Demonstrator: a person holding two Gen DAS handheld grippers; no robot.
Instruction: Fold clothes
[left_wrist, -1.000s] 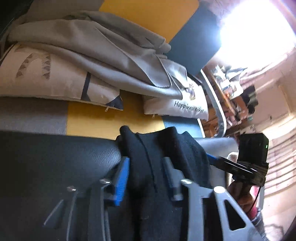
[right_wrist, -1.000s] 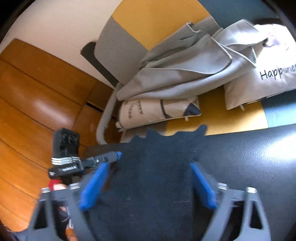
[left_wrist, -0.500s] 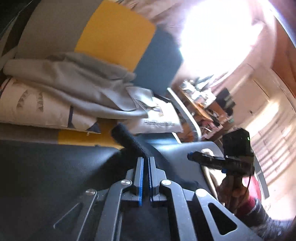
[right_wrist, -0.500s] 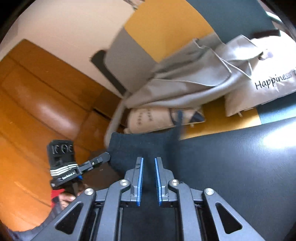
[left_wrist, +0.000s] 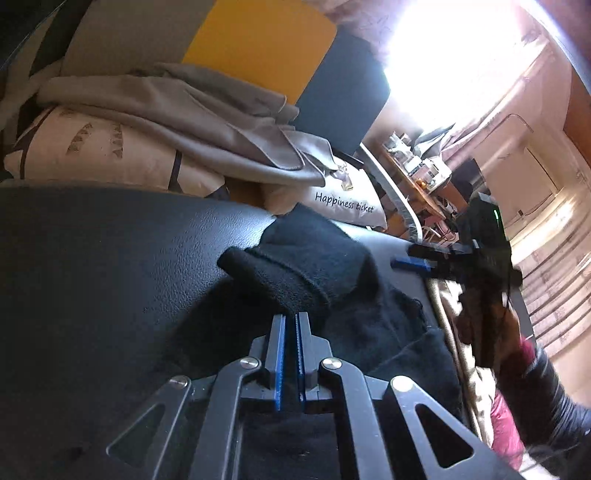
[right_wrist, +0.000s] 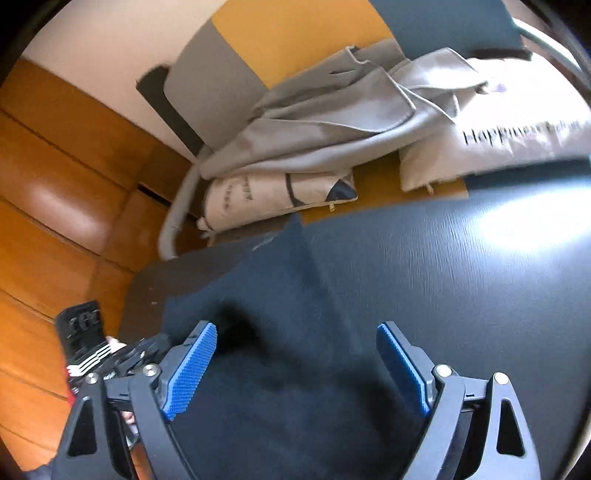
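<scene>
a: start with the biggest thing. where does the work sit?

b: on a black leather-look tabletop (left_wrist: 92, 258), which fills the lower half of both wrist views. beyond it, toward 12 o'clock, there's a sofa (right_wrist: 295, 33) in grey, yellow and dark blue blocks, with a grey garment (right_wrist: 332, 125) heaped over a patterned cushion (left_wrist: 103, 155) and a "happiness ticket" cushion (left_wrist: 343, 203).

a: and the piece being folded?

b: a black fleece garment (left_wrist: 314, 266), lying on the tabletop right in front of both grippers. in the left view it is bunched, with a rolled edge rising toward 11 o'clock. in the right view it spreads flatter, a point of cloth reaching to 12 o'clock.

a: what are the claws doing?

b: the left gripper (left_wrist: 290, 321) has its blue pads nearly together, pinching a fold of the fleece at its tip. the right gripper (right_wrist: 295, 354) stands wide apart above the cloth, holding nothing. it also shows at 3 o'clock in the left view.

a: so how far along?

b: i'd judge early to middle. one fold looks under way, but the fleece is lumpy, not a neat stack. smoothing and further folds are left, and the grey garment looks untouched.
</scene>
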